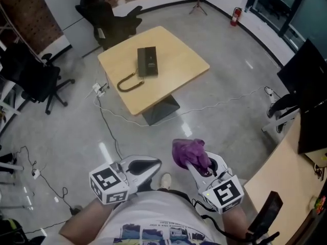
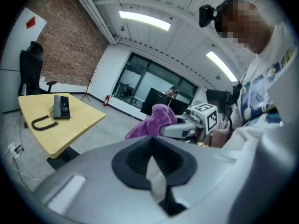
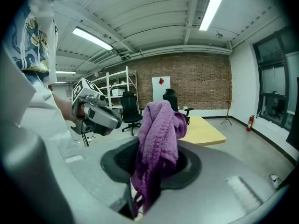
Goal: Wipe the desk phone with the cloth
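R gripper (image 1: 200, 166) jaws clamp cloth (image 1: 189, 152), L gripper (image 1: 151, 164) closed empty; cable (image 1: 214, 105) runs before table (image 1: 179, 60) w/ desk phone (image 1: 147, 61).

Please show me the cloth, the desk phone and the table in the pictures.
cloth (image 1: 189, 154), head view, middle of the purple bundle.
desk phone (image 1: 147, 62), head view, middle of its black body.
table (image 1: 181, 52), head view, bare wood right of the phone.
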Action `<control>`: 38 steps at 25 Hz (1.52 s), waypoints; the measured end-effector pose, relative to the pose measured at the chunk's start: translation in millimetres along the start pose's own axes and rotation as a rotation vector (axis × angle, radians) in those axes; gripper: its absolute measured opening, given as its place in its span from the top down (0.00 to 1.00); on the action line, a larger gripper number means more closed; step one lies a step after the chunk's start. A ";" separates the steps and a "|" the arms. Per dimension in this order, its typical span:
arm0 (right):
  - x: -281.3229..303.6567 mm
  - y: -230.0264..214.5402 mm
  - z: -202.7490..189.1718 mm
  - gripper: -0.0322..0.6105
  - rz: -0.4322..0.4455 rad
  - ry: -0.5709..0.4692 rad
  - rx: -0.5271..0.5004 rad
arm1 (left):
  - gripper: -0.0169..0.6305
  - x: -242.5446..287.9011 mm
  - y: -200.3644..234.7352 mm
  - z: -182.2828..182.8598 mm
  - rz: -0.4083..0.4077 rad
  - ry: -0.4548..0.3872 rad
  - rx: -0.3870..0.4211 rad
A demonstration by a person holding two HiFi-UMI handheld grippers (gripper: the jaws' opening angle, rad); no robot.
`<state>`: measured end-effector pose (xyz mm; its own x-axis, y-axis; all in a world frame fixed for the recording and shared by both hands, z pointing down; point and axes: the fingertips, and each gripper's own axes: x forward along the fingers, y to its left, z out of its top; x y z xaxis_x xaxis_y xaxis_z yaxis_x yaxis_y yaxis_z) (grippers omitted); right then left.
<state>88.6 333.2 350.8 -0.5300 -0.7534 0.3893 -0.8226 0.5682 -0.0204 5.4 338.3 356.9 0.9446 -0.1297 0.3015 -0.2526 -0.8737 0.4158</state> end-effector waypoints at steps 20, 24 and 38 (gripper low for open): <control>150.9 -21.7 59.6 0.78 0.015 0.032 -0.029 | 0.96 -52.3 148.8 55.4 0.000 -0.052 -0.001; 194.9 -29.9 82.1 0.78 -0.012 0.037 -0.009 | 0.96 -76.2 184.7 71.5 -0.026 -0.044 0.023; 320.3 -138.0 109.5 0.78 -0.107 0.115 -0.064 | 0.96 -104.7 276.4 105.9 0.061 -0.143 -0.023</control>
<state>9.8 -22.8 377.4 -0.4100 -0.7700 0.4889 -0.8564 0.5094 0.0841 -141.2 60.7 349.4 0.9471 -0.2490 0.2026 -0.3138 -0.8512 0.4207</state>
